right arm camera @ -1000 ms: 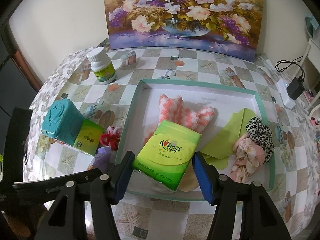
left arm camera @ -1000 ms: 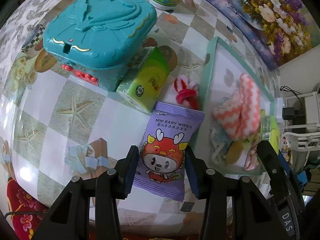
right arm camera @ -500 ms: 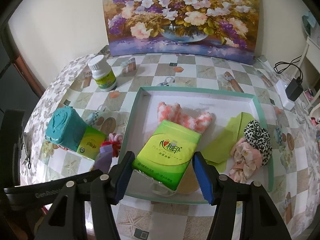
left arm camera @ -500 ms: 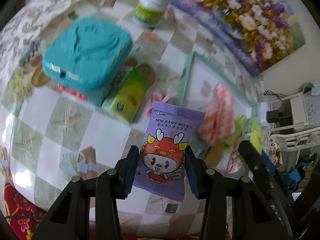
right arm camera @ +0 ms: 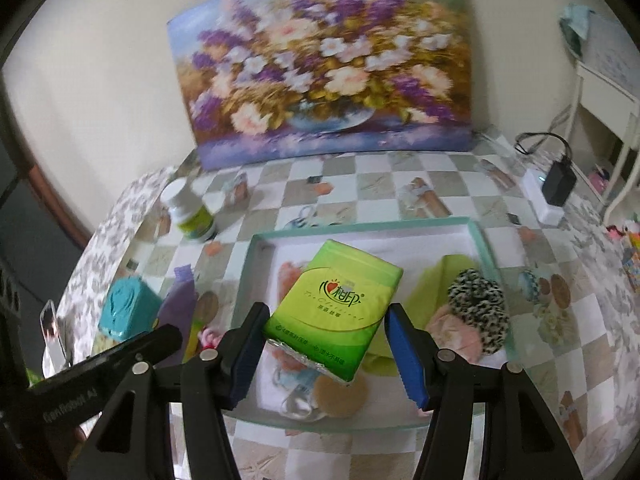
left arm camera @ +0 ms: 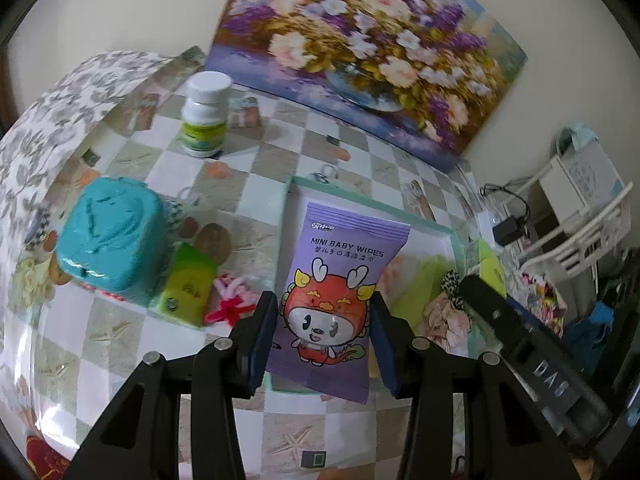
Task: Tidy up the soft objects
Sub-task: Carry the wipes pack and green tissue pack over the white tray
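Note:
My left gripper (left arm camera: 323, 308) is shut on a purple mini baby wipes pack (left arm camera: 340, 280), held in the air over the left edge of the teal-rimmed tray (left arm camera: 360, 196). In the right wrist view, my right gripper (right arm camera: 327, 320) is shut on a green tissue pack (right arm camera: 336, 304), held above the tray (right arm camera: 360, 226). In the tray lie a pink-and-white fluffy cloth (right arm camera: 288, 276), a green cloth (right arm camera: 436, 280), a leopard scrunchie (right arm camera: 476, 300) and a pink scrunchie (right arm camera: 452, 328). A second green tissue pack (left arm camera: 188, 284) and a red-pink hair tie (left arm camera: 232, 300) lie on the table left of the tray.
A teal plastic box (left arm camera: 112, 240) stands left of the second tissue pack. A white bottle (left arm camera: 204, 116) stands at the back left, in front of a flower painting (left arm camera: 372, 52) leaning on the wall. A charger and power strip (right arm camera: 558, 184) sit at the table's right edge.
Both grippers rose with their packs. The left one lifted the wipes off the table and swung right toward the tray, tilting up. The tissue pack now hangs higher over the tray.

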Available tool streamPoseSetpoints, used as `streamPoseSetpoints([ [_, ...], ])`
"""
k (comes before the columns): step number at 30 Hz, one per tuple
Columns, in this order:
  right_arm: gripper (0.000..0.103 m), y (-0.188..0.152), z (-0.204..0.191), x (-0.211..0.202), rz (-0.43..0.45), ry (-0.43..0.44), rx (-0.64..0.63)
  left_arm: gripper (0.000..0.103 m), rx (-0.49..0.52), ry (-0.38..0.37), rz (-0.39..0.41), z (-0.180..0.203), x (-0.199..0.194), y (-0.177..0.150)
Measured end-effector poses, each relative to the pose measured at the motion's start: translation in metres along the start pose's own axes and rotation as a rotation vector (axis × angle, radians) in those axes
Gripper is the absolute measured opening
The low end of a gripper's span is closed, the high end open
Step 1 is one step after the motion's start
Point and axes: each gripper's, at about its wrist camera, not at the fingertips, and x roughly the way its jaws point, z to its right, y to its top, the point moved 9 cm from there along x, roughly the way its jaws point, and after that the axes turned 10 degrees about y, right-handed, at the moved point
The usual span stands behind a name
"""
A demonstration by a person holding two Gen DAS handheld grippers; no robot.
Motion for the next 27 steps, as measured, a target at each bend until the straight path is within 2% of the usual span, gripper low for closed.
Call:
streamPoseSetpoints([
  [5, 0.063, 0.003, 0.028, -0.005, 0.017, -0.007, 0.082, 0.047, 0.055, 0.041, -0.017, 0.014, 0.016, -0.004],
  [9, 0.063, 0.000, 0.044, -0.003, 0.007, -0.012, 0.120, 0.047, 0.045, 0.053, -0.039, 0.017, 0.032, -0.005],
  [12, 0.063, -0.003, 0.050, 0.003, -0.015, -0.019, 0.127, 0.047, 0.051, 0.094, -0.054, 0.014, 0.044, -0.007],
  [22, 0.063, -0.041, 0.065, 0.044, -0.205, -0.055, 0.140, 0.047, 0.099, 0.149, -0.153, 0.015, 0.070, -0.029],
  [27, 0.063, -0.053, 0.068, 0.053, -0.261, -0.064, 0.130, 0.047, 0.125, 0.160, -0.213, 0.017, 0.079, -0.042],
])
